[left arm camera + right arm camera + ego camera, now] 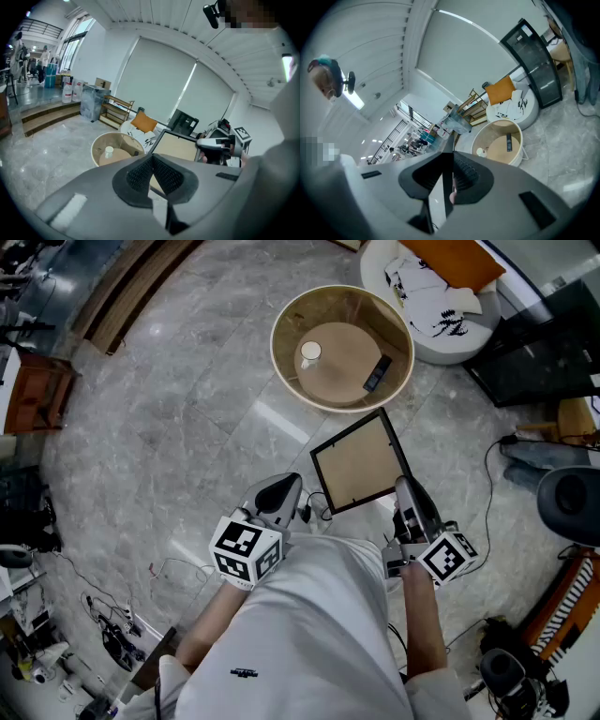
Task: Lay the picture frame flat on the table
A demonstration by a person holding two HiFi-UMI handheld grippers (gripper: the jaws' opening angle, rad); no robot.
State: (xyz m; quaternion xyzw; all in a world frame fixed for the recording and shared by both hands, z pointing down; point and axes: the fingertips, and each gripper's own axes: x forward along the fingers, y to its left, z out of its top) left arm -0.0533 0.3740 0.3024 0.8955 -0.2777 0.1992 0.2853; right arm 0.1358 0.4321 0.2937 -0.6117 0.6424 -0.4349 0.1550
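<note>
We hold the picture frame (359,463) in the air in front of us, clear of any surface. The right gripper (405,491) is clenched on its near right edge. In the right gripper view the frame (440,199) runs edge-on between the pads, which press on it from both sides. The left gripper (286,488) is closed on nothing. Its pads (140,174) meet, and it hangs just beside the frame's near left corner without touching it.

The move ahead turns on where the round table (275,348) lies: straight beyond the frame's far edge, close but not yet under it. The frame looks nearly square, so we see no marked long axis. Its far corner points toward the table's rim and its face is turned up toward us at a tilt. We judge that the right hand must carry it forward and level it out. The left gripper is just as near and free to steady the opposite edge.

The table has a raised wall, like a shallow tub. Inside it stand a small white cup (309,352) toward the left and a dark remote (378,373) toward the right, well apart. The bare floor of the tub between them looks tight for the frame, so it may come to rest partly on one of them.
</note>
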